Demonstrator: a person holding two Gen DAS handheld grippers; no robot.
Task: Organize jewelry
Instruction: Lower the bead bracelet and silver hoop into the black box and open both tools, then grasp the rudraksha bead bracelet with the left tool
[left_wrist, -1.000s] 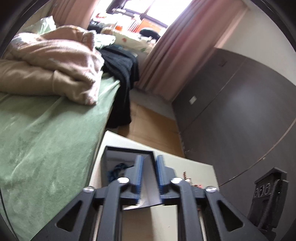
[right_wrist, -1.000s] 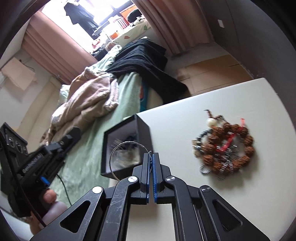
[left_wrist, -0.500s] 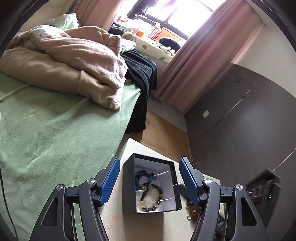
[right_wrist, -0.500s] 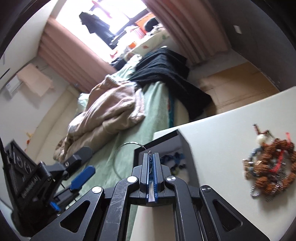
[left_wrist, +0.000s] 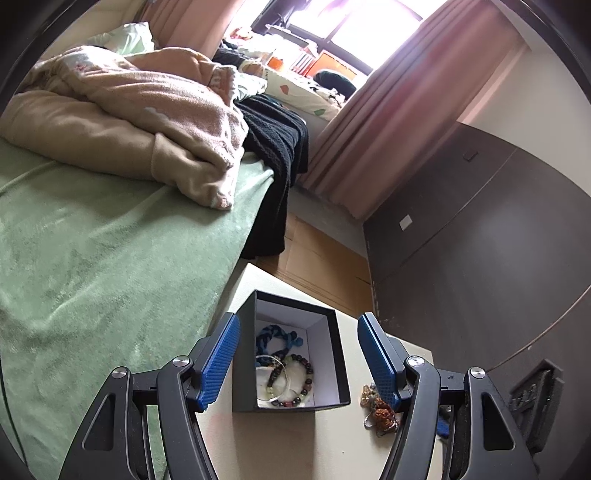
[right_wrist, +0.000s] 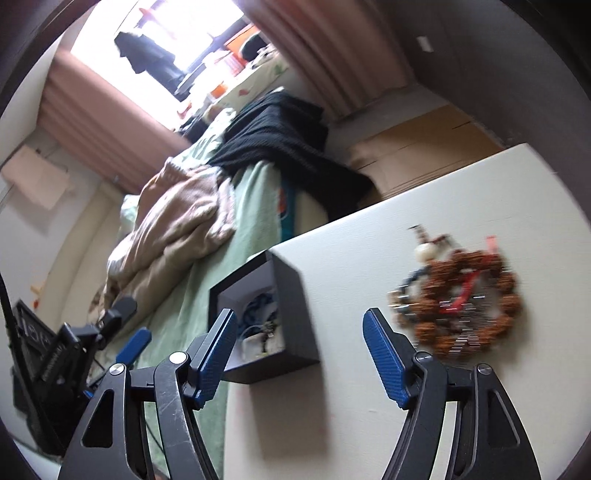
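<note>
A black box (left_wrist: 288, 405) with a white lining stands at the left edge of the white table (left_wrist: 295, 446). In it lie a blue braided cord (left_wrist: 275, 336), a dark beaded bracelet (left_wrist: 300, 380) and a thin silver hoop (left_wrist: 271, 376). My left gripper (left_wrist: 297, 321) hovers open over the box, touching nothing. In the right wrist view my right gripper (right_wrist: 300, 315) has its jaws opening with nothing held; the box (right_wrist: 295, 314) sits just beyond its left finger. A heap of brown bead strings (right_wrist: 461, 306) lies on the table to the right, also seen as beads (left_wrist: 380, 408) in the left view.
A bed with a green blanket (left_wrist: 92, 277), a pink quilt (left_wrist: 147, 122) and a black garment (left_wrist: 280, 147) borders the table's left side. A dark cabinet front (left_wrist: 480, 240) rises on the right. Wooden floor (left_wrist: 325, 266) shows beyond the table.
My right gripper has opened and let go of the silver hoop, which now lies in the box. My left gripper spread wide and drew back from the box.
</note>
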